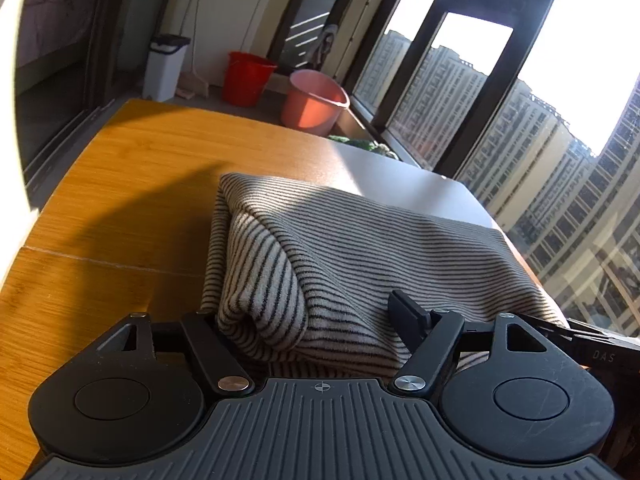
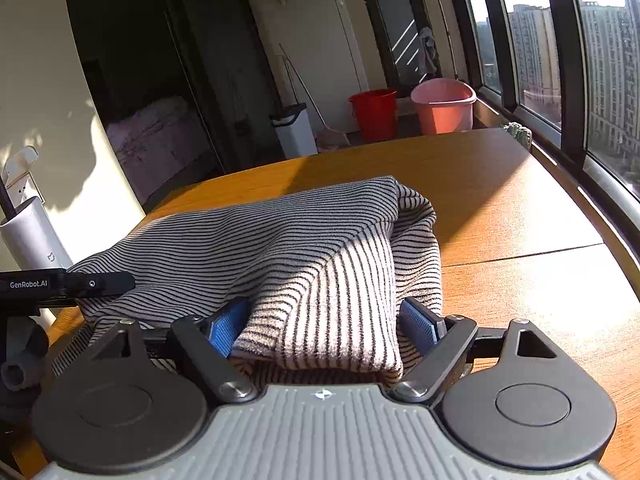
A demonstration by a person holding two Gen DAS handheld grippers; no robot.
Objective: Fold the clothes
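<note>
Left wrist view: sits low behind left gripper [image 1: 316,320], looks forward and down along its fingers, very near striped garment [image 1: 360,240] on tabletop [image 1: 120,180], windows to right. Right wrist view: same low pose behind right gripper [image 2: 320,324], garment's other end. Shared: striped garment [image 2: 260,232], tabletop [image 2: 500,200], red bucket [image 1: 246,78] [image 2: 374,114], pink tub [image 1: 314,100] [image 2: 444,104].

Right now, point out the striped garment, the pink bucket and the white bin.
striped garment [image 2: 280,232]: right wrist view, flat top layer.
pink bucket [image 2: 444,114]: right wrist view, front wall.
white bin [image 1: 162,70]: left wrist view, front side.
</note>
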